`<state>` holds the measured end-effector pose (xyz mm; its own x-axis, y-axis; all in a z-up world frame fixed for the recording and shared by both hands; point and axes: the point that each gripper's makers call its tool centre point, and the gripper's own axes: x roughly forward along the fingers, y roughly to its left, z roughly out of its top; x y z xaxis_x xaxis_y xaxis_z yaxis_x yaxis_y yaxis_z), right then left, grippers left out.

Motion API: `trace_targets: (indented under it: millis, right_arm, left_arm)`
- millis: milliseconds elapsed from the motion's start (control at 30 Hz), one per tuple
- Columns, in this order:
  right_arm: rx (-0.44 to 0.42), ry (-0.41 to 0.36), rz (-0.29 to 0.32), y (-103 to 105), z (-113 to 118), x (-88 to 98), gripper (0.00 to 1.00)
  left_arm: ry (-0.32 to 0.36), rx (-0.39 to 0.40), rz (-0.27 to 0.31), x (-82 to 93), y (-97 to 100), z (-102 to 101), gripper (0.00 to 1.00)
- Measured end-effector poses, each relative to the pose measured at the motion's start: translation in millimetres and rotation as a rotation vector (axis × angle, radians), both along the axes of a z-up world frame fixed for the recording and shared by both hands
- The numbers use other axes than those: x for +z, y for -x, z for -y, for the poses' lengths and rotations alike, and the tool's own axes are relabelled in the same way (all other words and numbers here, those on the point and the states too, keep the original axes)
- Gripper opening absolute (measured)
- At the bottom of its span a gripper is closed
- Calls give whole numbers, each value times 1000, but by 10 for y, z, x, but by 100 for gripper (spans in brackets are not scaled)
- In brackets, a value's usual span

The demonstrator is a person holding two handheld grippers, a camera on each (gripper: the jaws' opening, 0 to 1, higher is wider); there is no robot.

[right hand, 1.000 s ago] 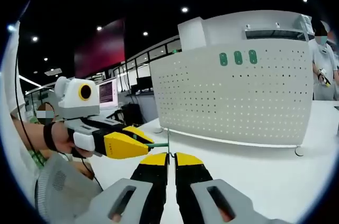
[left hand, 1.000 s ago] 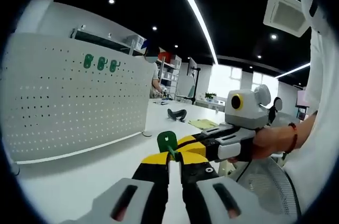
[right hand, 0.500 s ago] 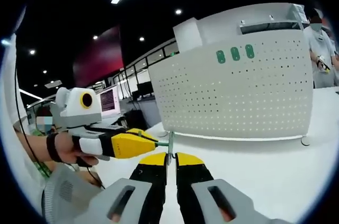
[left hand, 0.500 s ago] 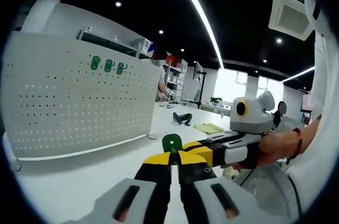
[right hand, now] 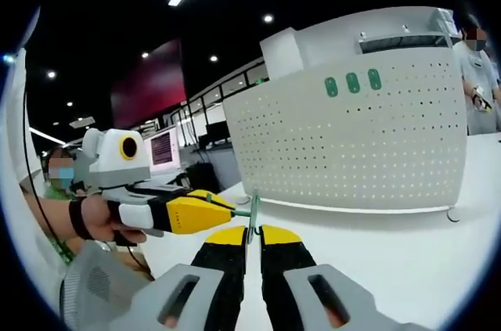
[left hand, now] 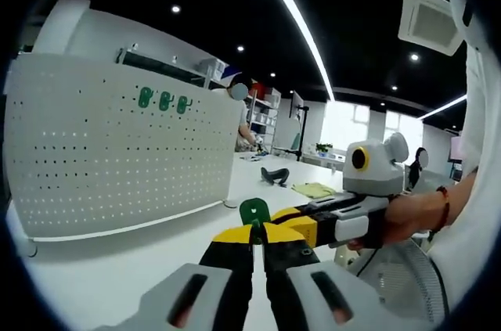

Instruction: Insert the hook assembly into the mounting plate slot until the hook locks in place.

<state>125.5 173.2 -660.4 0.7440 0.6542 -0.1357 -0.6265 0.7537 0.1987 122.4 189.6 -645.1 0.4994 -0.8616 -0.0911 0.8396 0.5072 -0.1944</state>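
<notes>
Both grippers — left (left hand: pixel 252 231), right (right hand: pixel 252 231) — clamp the green hook (left hand: pixel 253 210) at their tips.

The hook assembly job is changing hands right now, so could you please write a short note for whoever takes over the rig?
Left gripper: shut on the green plate, held upright above the table.
Right gripper: shut on the same green piece, seen edge-on; it enters the left gripper view from the right, and a thin green stem runs between the two grippers' tips.
White pegboard stands behind, with three green hooks already mounted near its top.
Done: both parts gripped and brought together.
Left: whether the hook has locked cannot be told; finish seating it. All happens in the air, away from the board.
</notes>
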Motion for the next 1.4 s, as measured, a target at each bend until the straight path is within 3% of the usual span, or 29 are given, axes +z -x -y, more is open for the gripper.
trace_targets:
  millis: [700, 1033, 1400]
  right_arm:
    - [-9, 17, -5, -15, 104, -25, 12]
    - [-21, 61, 27, -11, 147, 2, 29]
    - [-20, 46, 17, 17, 160, -37, 42]
  left_arm:
    - [-31, 119, 70, 177, -313, -181, 3]
    - [-43, 168, 119, 308, -519, -188, 3]
    - [-79, 253, 156, 407, -783, -293, 3]
